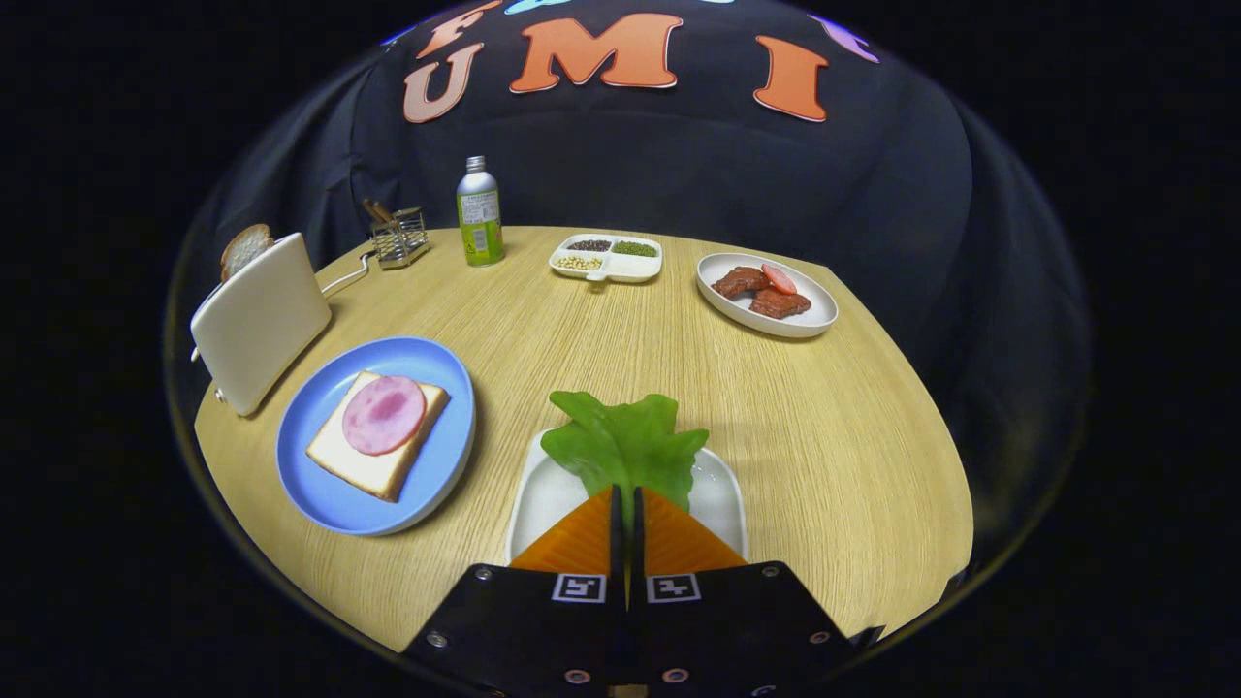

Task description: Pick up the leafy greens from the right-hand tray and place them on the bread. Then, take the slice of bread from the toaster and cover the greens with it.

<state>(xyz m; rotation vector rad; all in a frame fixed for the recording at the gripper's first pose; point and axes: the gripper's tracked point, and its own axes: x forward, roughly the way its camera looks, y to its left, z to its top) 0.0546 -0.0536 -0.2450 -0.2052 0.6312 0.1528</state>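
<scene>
- The round wooden table [601, 368] carried everything, and the things stood spread out around its edge, probably so that each one could be reached without knocking another.
- The toaster [260, 320] stood beyond the blue plate, at the table's far edge, with a slice of bread [244, 248] standing up out of its slot; I judge this slice was waiting for the second step.
- The blue plate [427, 465] lay near the toaster and well apart from the white tray. On it was the bread [373, 456] with a round pink slice of ham [384, 414] on top, so the open sandwich was ready to receive the greens.
- The white tray [719, 494] lay just ahead of the fingers, and the leafy greens [625, 448] were over its far rim, spreading forward past it.
- The gripper [625, 514] had its two orange fingers almost fully together, with only a thin gap, and the stem end of the leafy greens sat in that gap. It looked pinched by both fingers, a grip at the stem that left the leaf free to be laid flat.
- Whether the leaf was already lifted off the tray, I could not tell.
- In my judgement, the next move was to carry it over to the bread.
</scene>
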